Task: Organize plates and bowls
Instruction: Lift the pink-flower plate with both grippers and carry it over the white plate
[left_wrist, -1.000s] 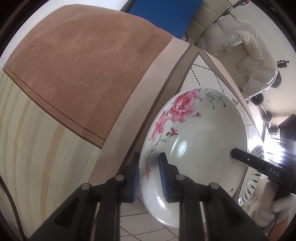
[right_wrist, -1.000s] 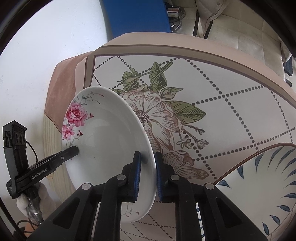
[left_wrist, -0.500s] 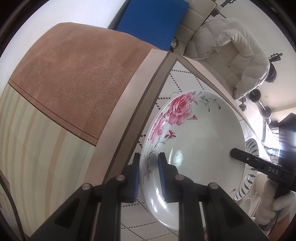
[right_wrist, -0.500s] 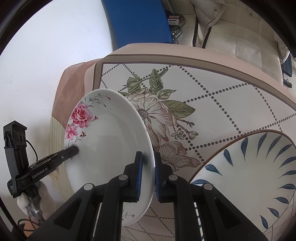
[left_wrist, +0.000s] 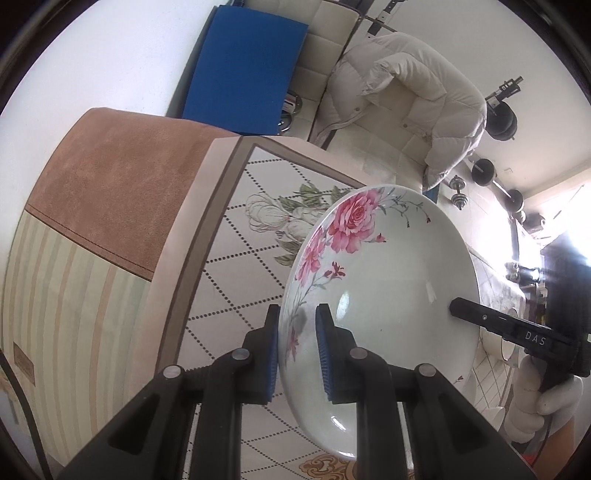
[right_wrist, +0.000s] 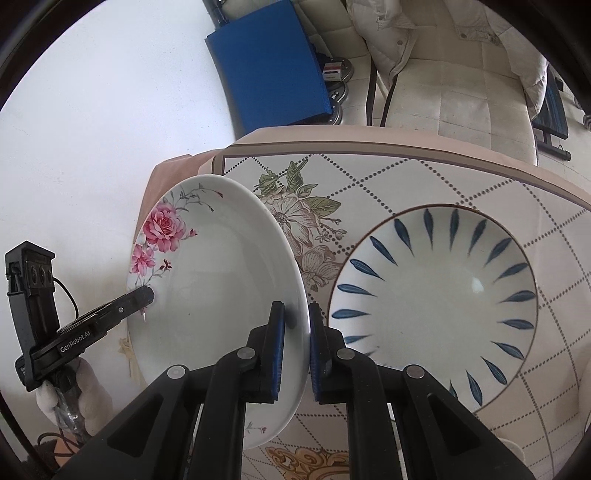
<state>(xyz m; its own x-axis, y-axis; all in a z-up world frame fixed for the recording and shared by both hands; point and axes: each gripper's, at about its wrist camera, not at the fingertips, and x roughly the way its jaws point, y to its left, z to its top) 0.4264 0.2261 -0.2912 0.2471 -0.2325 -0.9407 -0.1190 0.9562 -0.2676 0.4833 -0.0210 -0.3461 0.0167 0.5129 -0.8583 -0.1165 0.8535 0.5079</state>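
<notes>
A: We pinch the smooth round white plate with pink roses, both sets of fingers clamped on its rim, up above the table.

B: Our shiny blue-leaf bowl sits flat on the flowery cloth.

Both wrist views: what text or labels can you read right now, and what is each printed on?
"DAS": white letters on the black arm of the right gripper, seen in the left wrist view.
"GenRobot.AI": white letters on the black arm of the left gripper, seen in the right wrist view.
The rose plate and the blue-leaf plate carry no text.
</notes>
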